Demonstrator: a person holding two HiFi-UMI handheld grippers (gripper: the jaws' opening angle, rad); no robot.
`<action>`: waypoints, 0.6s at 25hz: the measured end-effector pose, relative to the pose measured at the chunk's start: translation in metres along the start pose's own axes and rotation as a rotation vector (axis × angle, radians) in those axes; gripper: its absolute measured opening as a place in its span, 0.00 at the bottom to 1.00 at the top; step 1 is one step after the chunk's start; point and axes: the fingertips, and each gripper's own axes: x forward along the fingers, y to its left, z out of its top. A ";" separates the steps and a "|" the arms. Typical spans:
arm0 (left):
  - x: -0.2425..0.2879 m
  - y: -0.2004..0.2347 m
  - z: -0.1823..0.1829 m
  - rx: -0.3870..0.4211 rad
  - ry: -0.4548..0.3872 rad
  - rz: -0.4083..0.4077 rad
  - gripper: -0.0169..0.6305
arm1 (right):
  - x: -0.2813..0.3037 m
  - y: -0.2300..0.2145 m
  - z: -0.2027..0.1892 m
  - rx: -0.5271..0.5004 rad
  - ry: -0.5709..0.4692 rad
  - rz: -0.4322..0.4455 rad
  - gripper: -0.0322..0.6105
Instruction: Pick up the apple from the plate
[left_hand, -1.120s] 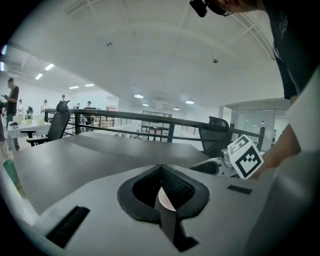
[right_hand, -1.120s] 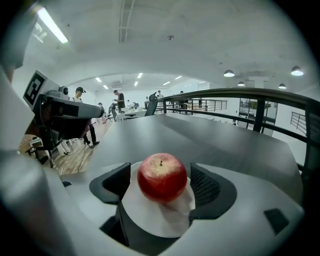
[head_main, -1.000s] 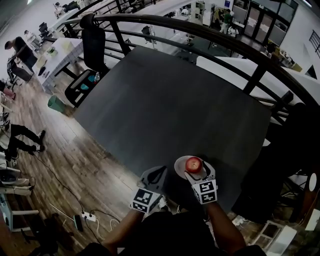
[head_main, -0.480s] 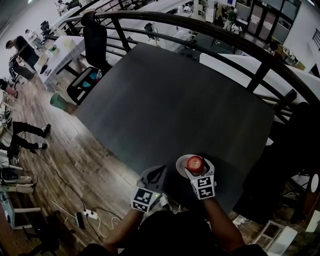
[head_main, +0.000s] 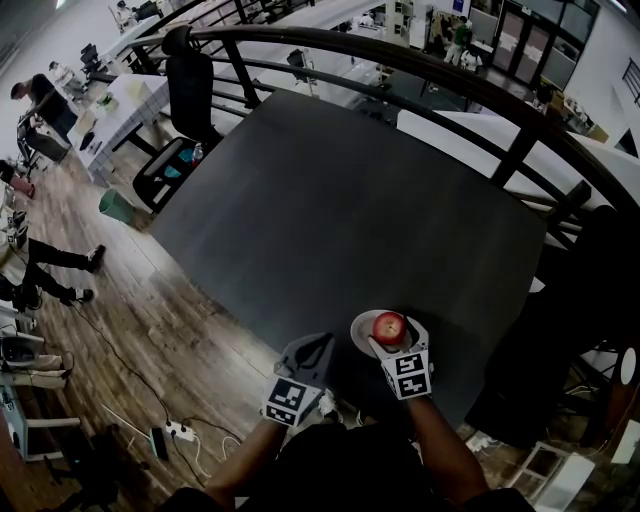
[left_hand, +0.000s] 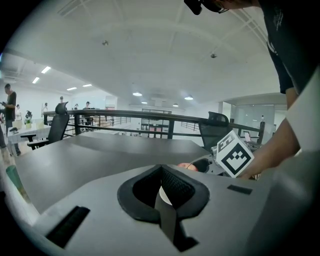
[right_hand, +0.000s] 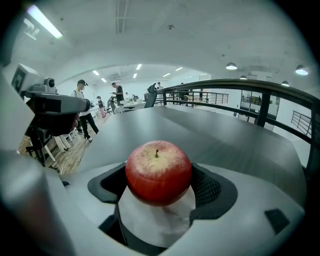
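Note:
A red apple (head_main: 389, 325) rests over a small white plate (head_main: 360, 336) near the front edge of the dark table (head_main: 350, 220). My right gripper (head_main: 392, 335) holds the apple (right_hand: 158, 172) between its two black pads, which meet its sides, with the plate (right_hand: 160, 222) showing just beneath. I cannot tell whether the apple still touches the plate. My left gripper (head_main: 318, 346) sits to the plate's left at the table edge, its jaws shut and holding nothing. In the left gripper view a sliver of the apple (left_hand: 187, 166) shows beside the right gripper's marker cube (left_hand: 233, 155).
A black railing (head_main: 420, 60) curves round the table's far and right sides. An office chair (head_main: 185, 110) stands at the far left corner. Below on the left, the wooden floor (head_main: 150, 330) has cables, a power strip (head_main: 175, 433) and people walking.
The view shifted slightly. Both grippers, the apple and the plate stay almost where they were.

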 end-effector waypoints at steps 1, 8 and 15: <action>-0.001 -0.001 0.001 0.000 -0.002 -0.001 0.06 | -0.004 0.001 0.003 0.001 -0.006 0.003 0.65; -0.008 0.001 0.012 0.005 -0.017 0.003 0.06 | -0.031 0.003 0.036 -0.019 -0.076 0.012 0.65; -0.017 -0.005 0.037 0.006 -0.070 -0.008 0.06 | -0.066 0.012 0.074 -0.058 -0.165 0.017 0.65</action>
